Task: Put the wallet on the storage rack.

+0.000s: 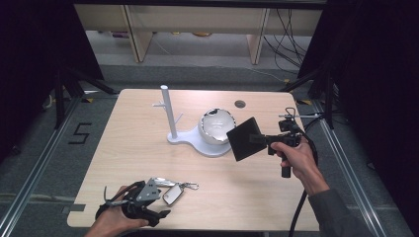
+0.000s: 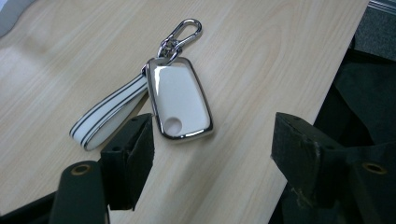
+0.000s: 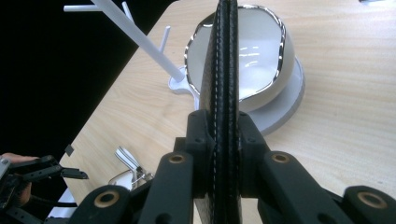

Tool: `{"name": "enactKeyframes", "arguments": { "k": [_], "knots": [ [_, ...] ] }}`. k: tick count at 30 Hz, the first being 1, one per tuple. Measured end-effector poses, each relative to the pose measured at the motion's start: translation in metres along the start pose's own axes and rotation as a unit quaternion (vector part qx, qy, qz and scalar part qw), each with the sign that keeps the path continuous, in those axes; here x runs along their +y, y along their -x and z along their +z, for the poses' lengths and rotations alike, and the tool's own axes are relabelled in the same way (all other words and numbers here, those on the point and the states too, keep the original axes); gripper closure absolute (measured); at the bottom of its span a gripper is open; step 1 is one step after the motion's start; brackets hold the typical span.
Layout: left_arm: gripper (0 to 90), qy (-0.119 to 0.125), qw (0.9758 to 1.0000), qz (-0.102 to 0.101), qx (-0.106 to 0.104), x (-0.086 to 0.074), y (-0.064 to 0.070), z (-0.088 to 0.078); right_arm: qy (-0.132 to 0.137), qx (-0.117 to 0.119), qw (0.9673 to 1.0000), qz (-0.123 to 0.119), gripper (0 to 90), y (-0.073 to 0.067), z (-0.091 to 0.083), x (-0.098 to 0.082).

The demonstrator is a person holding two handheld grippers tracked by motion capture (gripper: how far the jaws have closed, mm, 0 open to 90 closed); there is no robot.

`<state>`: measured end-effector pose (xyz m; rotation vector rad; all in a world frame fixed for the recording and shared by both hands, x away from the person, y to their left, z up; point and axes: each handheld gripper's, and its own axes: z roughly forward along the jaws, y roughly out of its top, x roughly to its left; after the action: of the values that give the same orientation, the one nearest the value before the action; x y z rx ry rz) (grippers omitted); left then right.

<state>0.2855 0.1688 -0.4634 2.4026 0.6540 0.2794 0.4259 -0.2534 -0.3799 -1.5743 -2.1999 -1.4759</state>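
Right gripper (image 1: 262, 139), held above the tabletop (image 1: 123, 143) at its right side, is clamped on a flat black stitched wallet (image 1: 245, 138); in the right gripper view the jaws press on both faces and the wallet (image 3: 225, 70) stands edge-on between them. Gripping by one edge leaves most of the wallet free beyond the jaws, which would suit lowering it into a container. Its free end points toward the white bowl (image 1: 216, 126) with a silvery rim, which sits on the round base of a white stand (image 1: 170, 116) with a pegged post near the tabletop's centre. In the high view the wallet overlaps the bowl's right side; whether they touch cannot be told. The wallet's broad face is tilted, and its long axis runs roughly from the gripper toward the bowl.

Left gripper (image 1: 143, 200), at the near left edge of the tabletop, has its jaws spread wide and holds nothing. A white car key fob (image 2: 180, 100) lies flat just ahead of them, near the left jaw, with a white strap (image 2: 109, 114) trailing beside it and a metal clip (image 2: 184, 31) at its far end. The fob's long axis runs away from the gripper, clip end farthest, probably placing it for a grasp across its width.
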Motion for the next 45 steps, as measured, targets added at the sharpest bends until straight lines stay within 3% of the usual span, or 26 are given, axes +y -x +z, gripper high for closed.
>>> {"name": "enactKeyframes", "arguments": {
  "k": [4,5,6,11,14,19,21,22,27,29,30,33,35,36,38,41,43,44,45],
  "knots": [
    [25.7,0.002,1.0000,-0.006,0.001,-0.011,0.000,0.001,0.010,-0.004,0.9999,-0.002,79.5,-0.001,-0.001,0.010],
    [25.7,0.007,1.0000,0.001,0.004,-0.013,0.000,0.001,0.010,-0.004,0.9999,-0.002,79.5,-0.001,-0.001,0.010],
    [24.5,0.012,0.9998,-0.017,0.002,-0.016,0.002,0.001,0.009,-0.006,0.9999,-0.004,79.5,-0.001,-0.001,0.012],
    [21.7,0.014,0.9997,-0.021,0.001,-0.023,0.003,-0.001,0.018,-0.018,0.9997,-0.003,79.5,0.000,0.001,0.025],
    [21.5,0.015,0.9990,-0.043,0.000,-0.028,0.005,0.001,0.022,-0.021,0.9995,-0.005,79.5,-0.001,0.003,0.030],
    [21.4,0.007,0.9989,-0.045,-0.008,-0.034,0.007,0.001,0.026,-0.024,0.9993,-0.004,79.5,0.000,0.012,0.042],
    [21.4,0.009,0.9991,-0.041,-0.001,-0.035,0.006,0.001,0.025,-0.030,0.9992,0.002,79.6,0.001,0.017,0.046],
    [21.4,0.018,0.9985,-0.051,-0.007,-0.035,0.008,0.001,0.022,-0.032,0.9992,0.004,79.5,0.001,0.019,0.048],
    [21.4,0.017,0.9985,-0.052,0.004,-0.036,0.007,-0.003,0.021,-0.034,0.9991,0.014,79.5,0.003,0.031,0.054],
    [21.4,0.016,0.9988,-0.045,0.010,-0.036,0.008,-0.005,0.021,-0.040,0.9990,0.003,79.5,0.004,0.036,0.057],
    [21.4,0.018,0.9988,-0.044,0.013,-0.036,0.007,-0.005,0.018,-0.034,0.9990,0.021,79.5,0.003,0.041,0.058],
    [21.4,0.018,0.9987,-0.046,0.012,-0.036,0.008,-0.006,0.018,-0.039,0.9989,0.015,79.5,0.004,0.047,0.059],
    [21.4,0.017,0.9991,-0.039,0.008,-0.036,0.008,-0.006,0.008,-0.041,0.9985,0.034,79.5,0.003,0.052,0.060],
    [21.7,0.017,0.9992,-0.036,0.008,-0.037,0.008,-0.006,0.013,-0.045,0.9987,0.019,79.5,0.007,0.057,0.061],
    [21.9,0.017,0.9992,-0.035,0.007,-0.037,0.008,-0.006,0.011,-0.045,0.9985,0.028,79.5,0.007,0.061,0.063],
    [21.9,0.016,0.9992,-0.037,0.007,-0.037,0.008,-0.006,0.012,-0.049,0.9985,0.021,79.5,0.010,0.065,0.065],
    [21.9,0.018,0.9991,-0.037,0.004,-0.037,0.008,-0.006,0.010,-0.049,0.9983,0.031,79.5,0.009,0.070,0.066],
    [21.9,0.018,0.9988,-0.044,0.003,-0.038,0.009,-0.006,0.003,-0.049,0.9976,0.048,79.5,0.006,0.071,0.066],
    [21.9,0.018,0.9988,-0.045,0.002,-0.038,0.009,-0.005,0.001,-0.051,0.9978,0.042,79.5,0.007,0.077,0.066]
  ]
}}
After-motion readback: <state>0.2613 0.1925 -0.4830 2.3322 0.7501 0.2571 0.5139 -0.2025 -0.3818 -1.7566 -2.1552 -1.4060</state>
